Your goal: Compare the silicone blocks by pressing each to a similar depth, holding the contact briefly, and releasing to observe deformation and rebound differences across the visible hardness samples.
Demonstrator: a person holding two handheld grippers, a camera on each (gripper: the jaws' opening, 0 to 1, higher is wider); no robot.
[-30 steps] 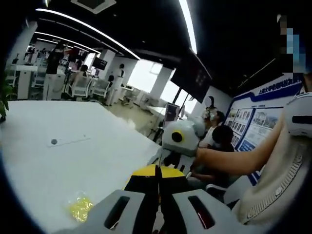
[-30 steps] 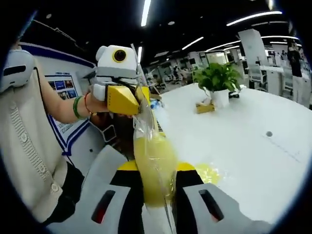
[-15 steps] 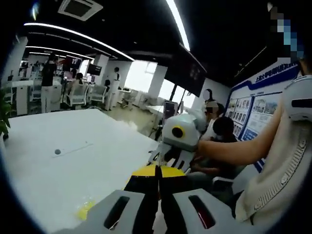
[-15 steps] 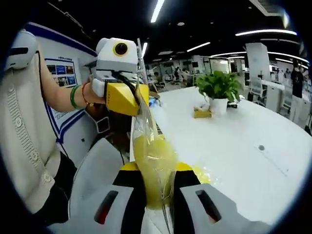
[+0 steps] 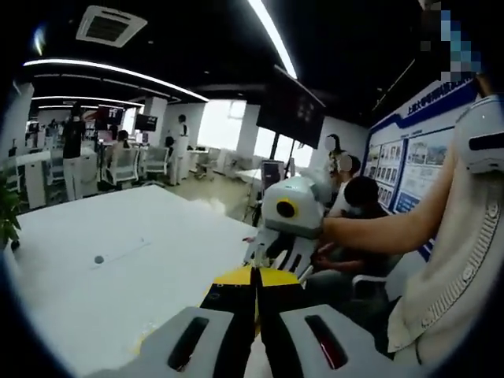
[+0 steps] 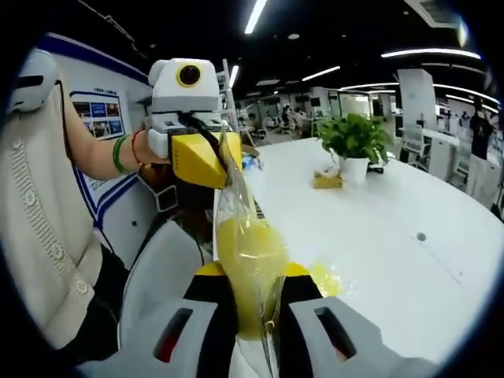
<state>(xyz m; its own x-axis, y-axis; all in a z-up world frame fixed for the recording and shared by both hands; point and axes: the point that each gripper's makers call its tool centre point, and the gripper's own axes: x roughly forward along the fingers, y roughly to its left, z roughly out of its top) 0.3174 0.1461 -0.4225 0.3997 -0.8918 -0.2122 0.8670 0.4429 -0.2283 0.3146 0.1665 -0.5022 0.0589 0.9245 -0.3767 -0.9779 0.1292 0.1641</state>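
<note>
Clear plastic bag holding a yellow silicone block (image 6: 250, 276) sits centre-bottom of the right gripper view, long axis running up-frame from the right gripper (image 6: 253, 315) to the left gripper (image 6: 206, 157) at upper left. Right jaws clamped on its lower end, left jaws pinched on its top edge (held stretched between both). In the left gripper view the left gripper (image 5: 256, 303) has jaws together at bottom centre. White glossy table (image 6: 378, 236) on the right, potted green plant (image 6: 352, 142) behind.
</note>
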